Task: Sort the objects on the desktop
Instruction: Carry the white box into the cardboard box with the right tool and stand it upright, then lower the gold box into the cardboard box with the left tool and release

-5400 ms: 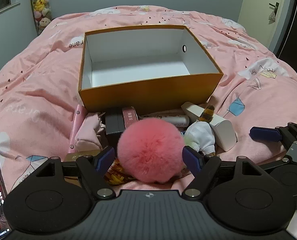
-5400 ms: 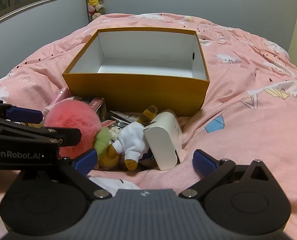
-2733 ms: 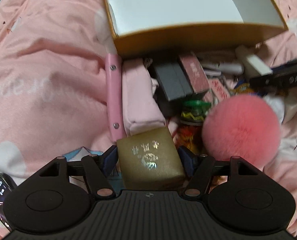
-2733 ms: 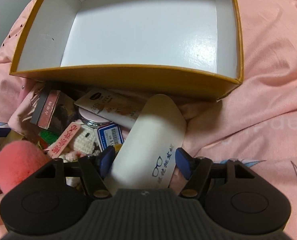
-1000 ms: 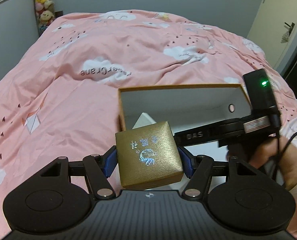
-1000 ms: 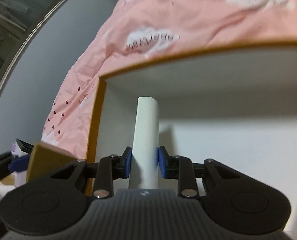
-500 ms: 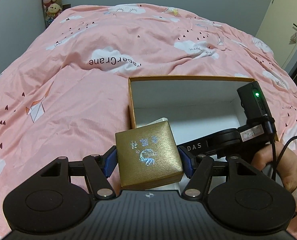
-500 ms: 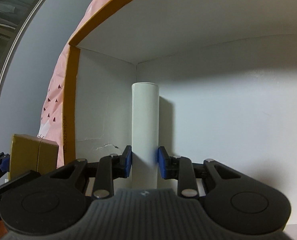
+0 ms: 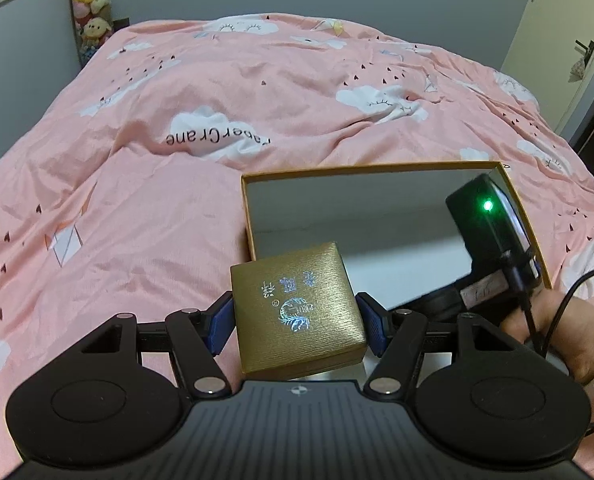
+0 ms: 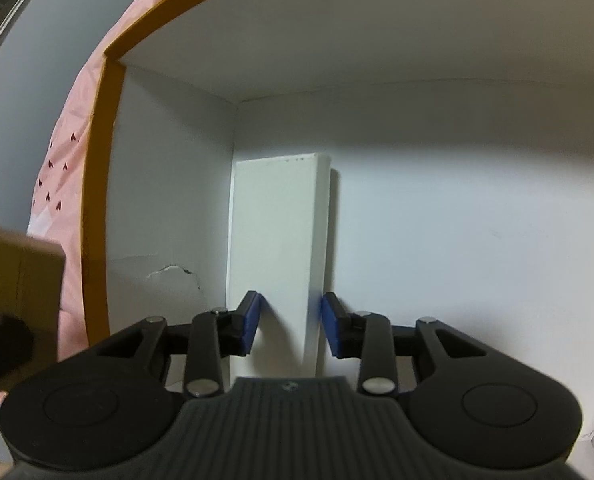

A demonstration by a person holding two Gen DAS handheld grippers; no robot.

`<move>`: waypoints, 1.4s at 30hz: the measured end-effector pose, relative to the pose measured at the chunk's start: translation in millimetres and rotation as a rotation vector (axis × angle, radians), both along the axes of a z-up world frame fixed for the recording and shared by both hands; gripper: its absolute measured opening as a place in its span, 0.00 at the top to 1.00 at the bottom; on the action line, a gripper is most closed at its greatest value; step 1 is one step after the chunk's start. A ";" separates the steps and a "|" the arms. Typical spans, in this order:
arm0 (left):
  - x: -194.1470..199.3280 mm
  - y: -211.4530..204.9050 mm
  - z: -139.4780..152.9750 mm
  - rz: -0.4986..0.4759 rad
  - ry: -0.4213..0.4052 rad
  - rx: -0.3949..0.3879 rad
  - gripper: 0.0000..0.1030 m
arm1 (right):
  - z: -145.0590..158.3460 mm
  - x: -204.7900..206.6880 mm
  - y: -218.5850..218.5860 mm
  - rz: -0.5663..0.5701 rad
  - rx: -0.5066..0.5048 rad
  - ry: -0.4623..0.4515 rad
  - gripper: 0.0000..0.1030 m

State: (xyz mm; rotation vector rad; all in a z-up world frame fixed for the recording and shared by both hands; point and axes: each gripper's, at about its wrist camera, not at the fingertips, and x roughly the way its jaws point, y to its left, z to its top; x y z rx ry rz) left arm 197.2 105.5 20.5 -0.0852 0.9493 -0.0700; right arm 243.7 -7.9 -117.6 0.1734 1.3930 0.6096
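White case (image 10: 277, 248) inside orange box (image 10: 97, 168), right claw (image 10: 291, 328) parted.

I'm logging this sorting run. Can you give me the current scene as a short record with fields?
surface: pink bedspread
container: orange box, white inside
left gripper: shut on gold gift box, held by the orange box's near left corner
right gripper: open, inside the orange box, jaws apart from white case
white case: lies in the left corner
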 end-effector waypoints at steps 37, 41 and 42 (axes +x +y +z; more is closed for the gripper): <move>67.9 -59.0 -64.5 -0.150 0.218 -0.076 0.28 | 36.5 -47.9 -63.0 0.274 -0.024 -0.438 0.51; 72.7 -66.1 -76.7 -0.169 0.265 -0.122 0.28 | 30.9 -47.9 -65.7 0.267 -0.010 -0.406 0.51; 73.4 -67.8 -79.6 -0.176 0.277 -0.125 0.28 | 32.1 -50.5 -68.2 0.267 -0.012 -0.406 0.51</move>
